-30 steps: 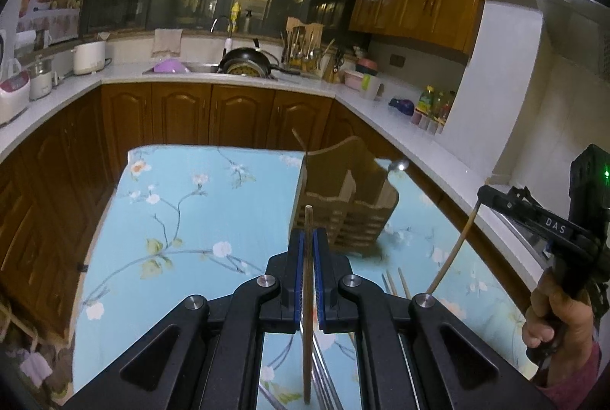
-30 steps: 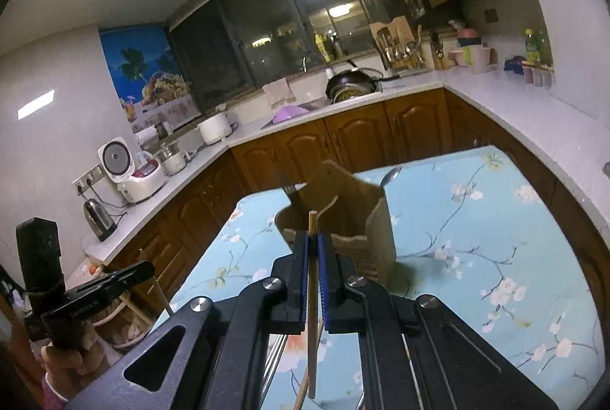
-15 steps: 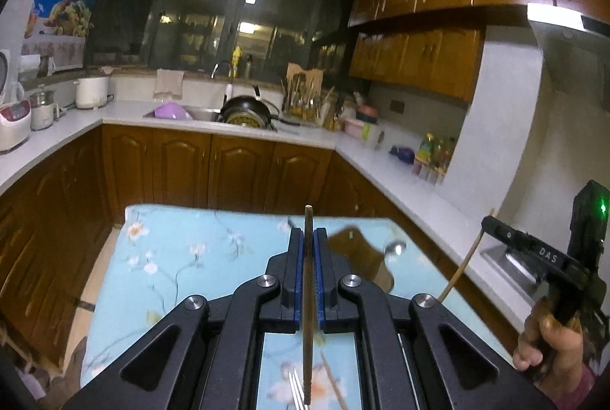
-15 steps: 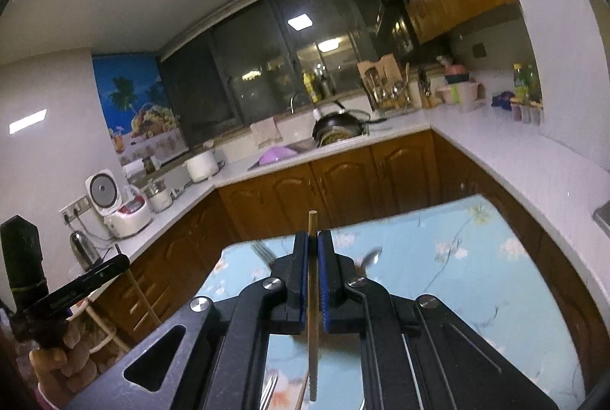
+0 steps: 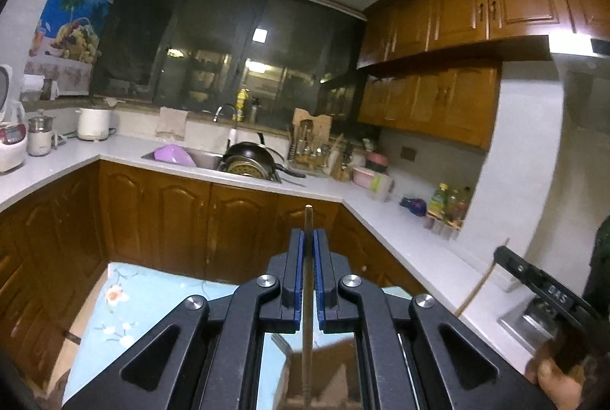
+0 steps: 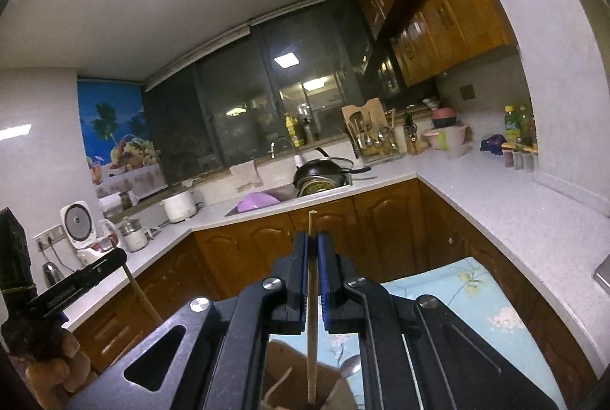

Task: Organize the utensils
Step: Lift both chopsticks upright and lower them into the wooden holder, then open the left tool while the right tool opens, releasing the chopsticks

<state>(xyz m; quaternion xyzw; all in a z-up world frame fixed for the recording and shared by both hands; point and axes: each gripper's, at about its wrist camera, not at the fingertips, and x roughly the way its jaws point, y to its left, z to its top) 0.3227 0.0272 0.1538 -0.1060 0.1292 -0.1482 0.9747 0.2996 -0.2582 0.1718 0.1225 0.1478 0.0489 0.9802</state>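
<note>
My left gripper [image 5: 309, 238] is shut on a dark wooden chopstick [image 5: 307, 345] that stands upright between the blue pads. Its lower end hangs over the brown utensil holder [image 5: 328, 375] at the bottom of the left wrist view, where fork tines [image 5: 281, 342] show. My right gripper [image 6: 312, 242] is shut on a pale chopstick [image 6: 312, 345], upright, its lower end inside the holder [image 6: 289, 372] beside a spoon [image 6: 350, 368]. Each view also catches the other gripper from the side: the right one [image 5: 533, 280] and the left one [image 6: 76, 286].
The holder stands on a table with a light blue floral cloth [image 5: 126, 299]. Beyond it run wooden cabinets and a white counter [image 6: 495, 189] with a sink, a black wok [image 5: 249, 154], a rice cooker [image 6: 78, 223] and bottles [image 5: 444, 200]. A hand [image 6: 49, 364] grips the left tool.
Both grippers moved forward over the holder, which went from standing ahead on the table to lying under the fingers at the bottom edge. Both chopsticks stayed clamped.
</note>
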